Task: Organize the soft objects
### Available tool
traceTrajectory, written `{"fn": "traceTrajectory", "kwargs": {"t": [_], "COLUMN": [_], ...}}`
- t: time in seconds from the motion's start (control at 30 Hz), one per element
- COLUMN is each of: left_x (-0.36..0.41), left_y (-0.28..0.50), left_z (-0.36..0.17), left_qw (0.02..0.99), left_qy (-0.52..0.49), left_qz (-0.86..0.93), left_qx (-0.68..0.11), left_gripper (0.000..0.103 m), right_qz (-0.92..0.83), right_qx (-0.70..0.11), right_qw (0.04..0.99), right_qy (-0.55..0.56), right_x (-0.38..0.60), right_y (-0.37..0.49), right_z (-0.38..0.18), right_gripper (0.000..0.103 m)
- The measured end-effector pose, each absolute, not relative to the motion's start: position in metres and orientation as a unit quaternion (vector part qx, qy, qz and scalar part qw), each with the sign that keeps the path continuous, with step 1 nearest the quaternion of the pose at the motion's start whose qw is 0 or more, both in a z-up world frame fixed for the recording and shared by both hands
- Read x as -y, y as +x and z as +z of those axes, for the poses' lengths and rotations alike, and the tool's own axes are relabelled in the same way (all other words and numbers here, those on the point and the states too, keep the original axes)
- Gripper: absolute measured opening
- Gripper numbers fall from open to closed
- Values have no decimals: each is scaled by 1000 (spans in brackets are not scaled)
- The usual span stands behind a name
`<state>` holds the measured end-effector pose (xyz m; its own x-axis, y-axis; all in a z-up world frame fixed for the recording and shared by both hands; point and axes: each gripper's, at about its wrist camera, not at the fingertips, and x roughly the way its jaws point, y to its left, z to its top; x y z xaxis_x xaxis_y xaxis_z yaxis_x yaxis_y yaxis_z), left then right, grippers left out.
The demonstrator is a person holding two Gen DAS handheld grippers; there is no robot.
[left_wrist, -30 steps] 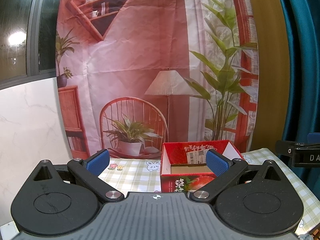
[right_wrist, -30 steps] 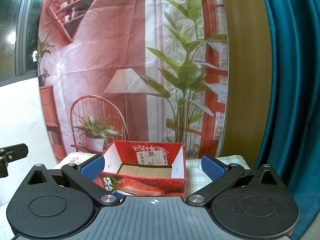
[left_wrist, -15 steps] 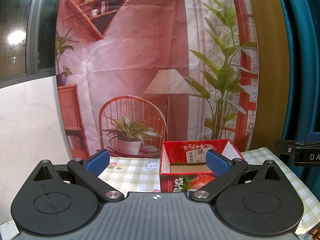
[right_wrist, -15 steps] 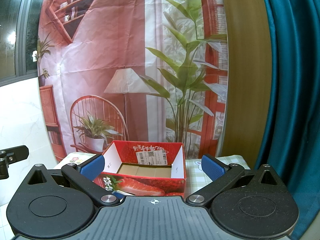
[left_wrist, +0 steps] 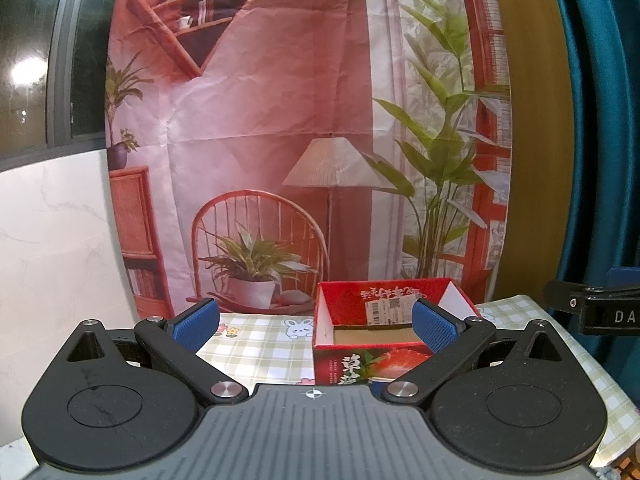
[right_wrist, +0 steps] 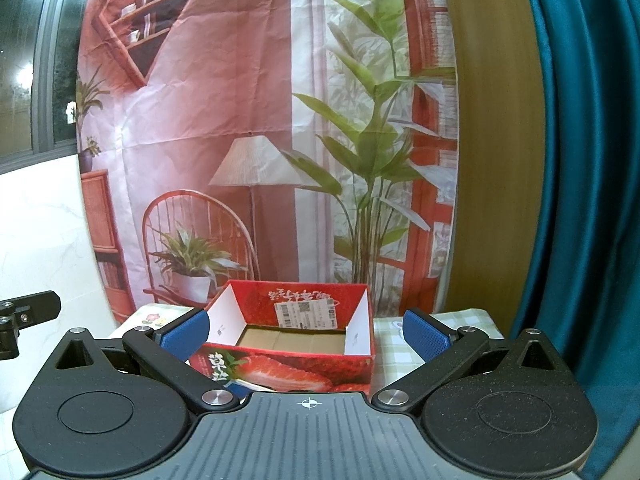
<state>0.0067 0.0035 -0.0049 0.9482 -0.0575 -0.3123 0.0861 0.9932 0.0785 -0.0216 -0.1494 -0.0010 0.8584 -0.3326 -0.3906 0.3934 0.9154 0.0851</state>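
- Soft objects: none visible in either view; I cannot tell where they lie.
- Strawberry box point(right_wrist: 288, 354): open-topped and empty on the checked tablecloth point(left_wrist: 256, 344), presumably the receptacle.
- Left gripper point(left_wrist: 314, 322): jaws spread wide, holding nothing, hovering short of the box.
- Right gripper point(right_wrist: 306, 330): jaws equally wide and empty, facing the box, I judge ready to fetch.

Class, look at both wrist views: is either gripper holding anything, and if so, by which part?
Nothing is held. The left gripper and right gripper both have jaws spread wide, with only the open red box visible beyond them.
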Motion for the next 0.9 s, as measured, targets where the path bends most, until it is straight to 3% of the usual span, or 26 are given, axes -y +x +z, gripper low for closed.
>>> {"fn": "traceTrajectory", "kwargs": {"t": [0.5, 0.9], "left_x": [1, 5], "left_y": [25, 77], "left_z": [-42, -108], "left_qw": [988, 965], "left_qy": [42, 52], "left_qz": [-32, -63], "left_qx": [-142, -248], "left_gripper": [103, 101], "right_qz": [-153, -138], "right_qx": [-157, -245], "right_qw": [969, 953], "right_qy": [110, 113], "right_x": [168, 178], "right_y": [-13, 20], "right_z": [-48, -120], "right_gripper": [103, 103]}}
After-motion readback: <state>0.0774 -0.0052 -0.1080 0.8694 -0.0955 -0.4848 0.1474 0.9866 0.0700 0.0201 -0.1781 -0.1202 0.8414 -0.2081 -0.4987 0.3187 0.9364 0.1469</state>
